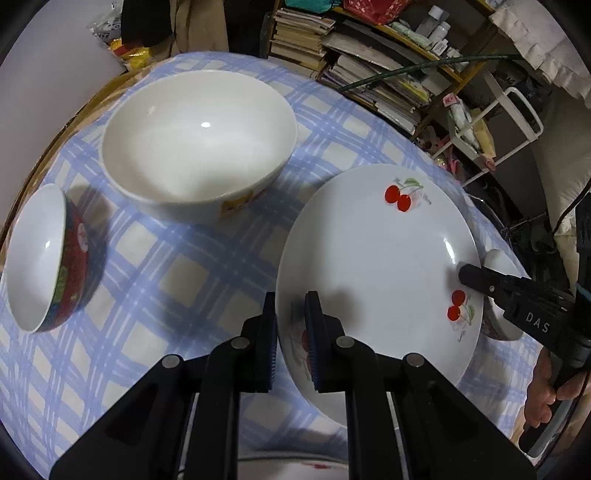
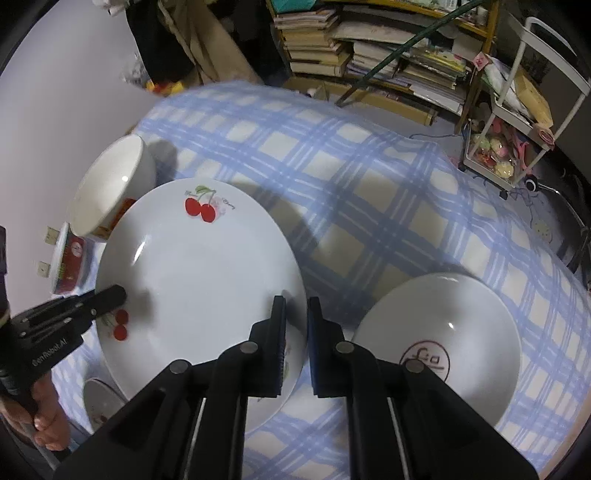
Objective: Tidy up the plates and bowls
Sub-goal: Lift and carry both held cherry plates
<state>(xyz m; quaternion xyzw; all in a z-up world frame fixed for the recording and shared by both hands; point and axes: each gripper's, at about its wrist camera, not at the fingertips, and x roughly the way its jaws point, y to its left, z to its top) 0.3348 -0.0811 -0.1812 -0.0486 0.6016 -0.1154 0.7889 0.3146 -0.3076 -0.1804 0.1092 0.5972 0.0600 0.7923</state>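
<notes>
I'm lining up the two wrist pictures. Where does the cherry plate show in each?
Left wrist: the cherry plate fills the lower right, its near-left rim between the left hand-held gripper fingers.
Right wrist: centre-left, its right rim in the right hand-held gripper.
Shared landmark: the big white bowl beyond the plate.

A blue-and-cream checked tablecloth (image 2: 369, 206) covers the round table, whose wooden edge (image 1: 51, 147) shows at the cloth's left side. Beyond the cloth's far edge stands a yellow-framed shelf (image 2: 461, 26) crammed with leaning stacks of books (image 2: 314, 40) and papers (image 1: 373, 77). A green hose (image 1: 424, 66) runs slantwise across the front of that shelf. Right of the shelf is a white trolley (image 2: 517, 110) whose lower tray holds pink and yellow odds and ends. Left of the shelf hang beige and dark cloths (image 2: 207, 55), and yellow and red packets (image 1: 129, 51) lie just past the tablecloth's far left corner, against a pale wall (image 2: 74, 92).
</notes>
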